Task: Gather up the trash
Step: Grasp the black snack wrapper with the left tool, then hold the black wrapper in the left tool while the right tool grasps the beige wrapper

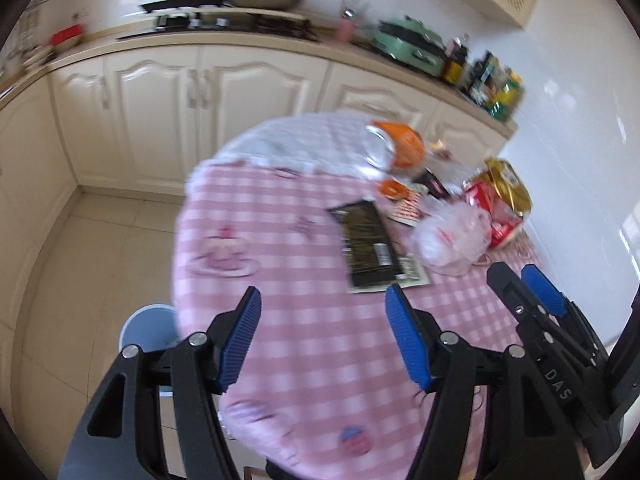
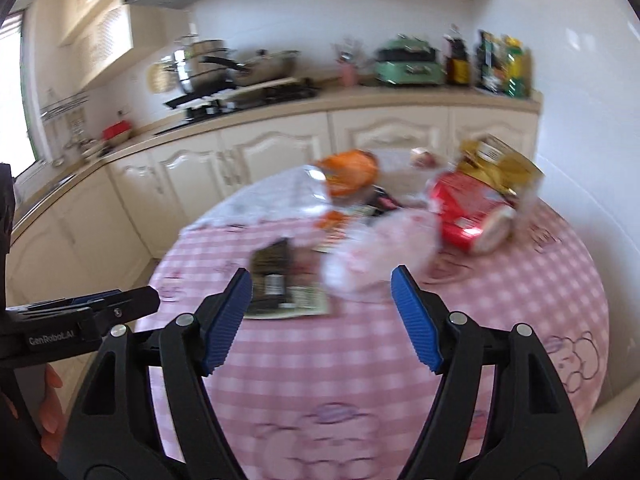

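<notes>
Both jaws stand spread with nothing between them: the left hand-held gripper (image 1: pixel 322 312) and the right hand-held gripper (image 2: pixel 322 292) hang over the near part of the worktop (image 2: pixel 360 352) (a round one under a pink checked cloth). The trash lies at its far right: a dark wrapper (image 1: pixel 366 246), a crumpled clear bag (image 1: pixel 452 236), a red packet (image 2: pixel 464 208), a gold packet (image 1: pixel 510 186) and an orange packet (image 2: pixel 352 172). A blue bin (image 1: pixel 148 328) stands on the floor at the near left.

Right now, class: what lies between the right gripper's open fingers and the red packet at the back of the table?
In the right wrist view, a crumpled clear plastic bag lies between the right gripper and the red packet.
</notes>
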Demonstrator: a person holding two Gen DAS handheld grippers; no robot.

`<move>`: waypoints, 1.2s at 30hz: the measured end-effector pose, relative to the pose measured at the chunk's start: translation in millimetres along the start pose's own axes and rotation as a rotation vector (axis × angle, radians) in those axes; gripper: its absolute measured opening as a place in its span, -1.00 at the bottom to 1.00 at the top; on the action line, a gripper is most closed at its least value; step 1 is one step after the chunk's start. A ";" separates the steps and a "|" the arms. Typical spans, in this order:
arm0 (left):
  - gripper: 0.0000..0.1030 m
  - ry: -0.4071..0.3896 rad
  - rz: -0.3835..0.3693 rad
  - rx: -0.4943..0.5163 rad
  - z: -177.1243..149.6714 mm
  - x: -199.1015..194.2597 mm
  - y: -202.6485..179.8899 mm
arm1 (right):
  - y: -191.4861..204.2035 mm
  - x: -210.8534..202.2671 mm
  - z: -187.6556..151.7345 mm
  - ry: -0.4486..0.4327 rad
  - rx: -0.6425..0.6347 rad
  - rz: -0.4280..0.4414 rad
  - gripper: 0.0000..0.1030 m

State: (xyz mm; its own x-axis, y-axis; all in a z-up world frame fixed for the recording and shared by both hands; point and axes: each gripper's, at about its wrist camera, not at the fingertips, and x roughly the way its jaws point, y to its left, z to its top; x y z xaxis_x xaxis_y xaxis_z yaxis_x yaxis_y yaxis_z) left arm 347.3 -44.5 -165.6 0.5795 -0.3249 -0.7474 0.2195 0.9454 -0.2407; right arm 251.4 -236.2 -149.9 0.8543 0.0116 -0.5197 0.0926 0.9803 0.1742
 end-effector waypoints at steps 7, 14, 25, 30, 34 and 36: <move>0.23 0.055 0.013 0.011 19.6 51.7 -28.7 | -33.9 17.3 0.4 0.032 0.045 -0.003 0.40; 0.23 0.097 0.041 0.009 35.1 95.1 -40.0 | -49.7 39.6 5.7 0.074 0.079 0.026 0.41; -0.29 0.097 0.106 0.054 38.0 108.3 -38.8 | -47.7 48.2 9.3 0.093 0.077 0.037 0.41; -0.49 0.070 -0.001 -0.070 33.0 88.0 -9.4 | -31.7 47.6 6.6 0.104 0.055 0.046 0.41; -0.51 0.016 -0.003 -0.078 24.0 60.1 3.2 | -8.5 47.6 -1.3 0.143 0.030 0.094 0.41; -0.51 -0.013 0.016 -0.076 20.3 44.0 10.9 | 4.4 49.9 -7.0 0.186 0.036 0.130 0.41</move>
State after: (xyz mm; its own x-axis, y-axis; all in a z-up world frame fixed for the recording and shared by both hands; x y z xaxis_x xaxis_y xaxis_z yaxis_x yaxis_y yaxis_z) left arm 391.1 -49.0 -188.5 0.5927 -0.3095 -0.7435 0.1499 0.9495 -0.2758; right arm 290.9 -230.0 -180.9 0.7514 0.1770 -0.6356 0.0091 0.9605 0.2781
